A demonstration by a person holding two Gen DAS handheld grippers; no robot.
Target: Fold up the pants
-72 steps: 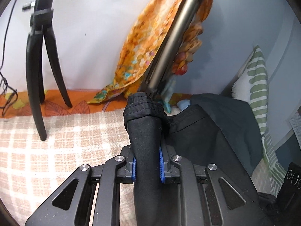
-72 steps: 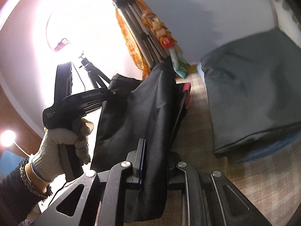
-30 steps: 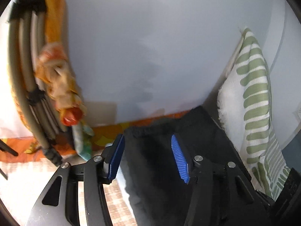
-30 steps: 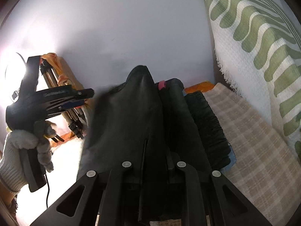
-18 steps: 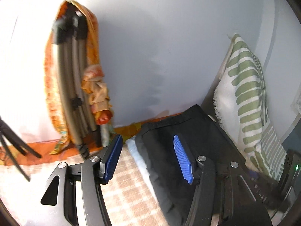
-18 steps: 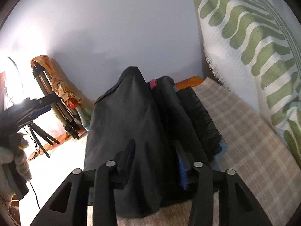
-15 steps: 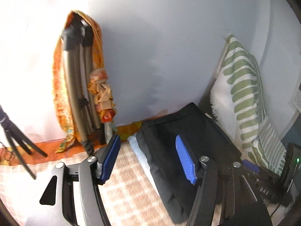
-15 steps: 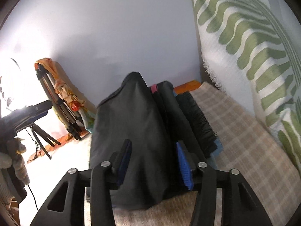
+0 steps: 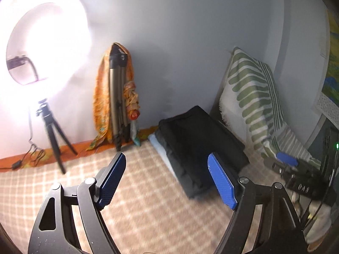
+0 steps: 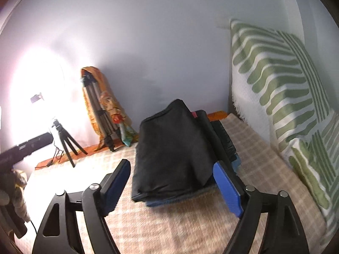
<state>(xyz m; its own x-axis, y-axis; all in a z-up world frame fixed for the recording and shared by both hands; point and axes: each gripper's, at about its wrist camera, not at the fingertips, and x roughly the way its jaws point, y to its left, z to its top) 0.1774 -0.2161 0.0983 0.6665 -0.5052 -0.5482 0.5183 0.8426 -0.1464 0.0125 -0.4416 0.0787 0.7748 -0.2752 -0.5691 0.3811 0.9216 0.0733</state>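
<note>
folded black pants (image 10: 171, 148) lying on stack, both tongs (image 9: 167, 177) (image 10: 172, 188) just opened wide, empty, apart from pants

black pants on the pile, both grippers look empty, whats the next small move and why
Probably draw both grippers clear. The folded black pants lie flat atop the stack, and the left gripper and right gripper, jaws just opened, hold nothing.
</note>
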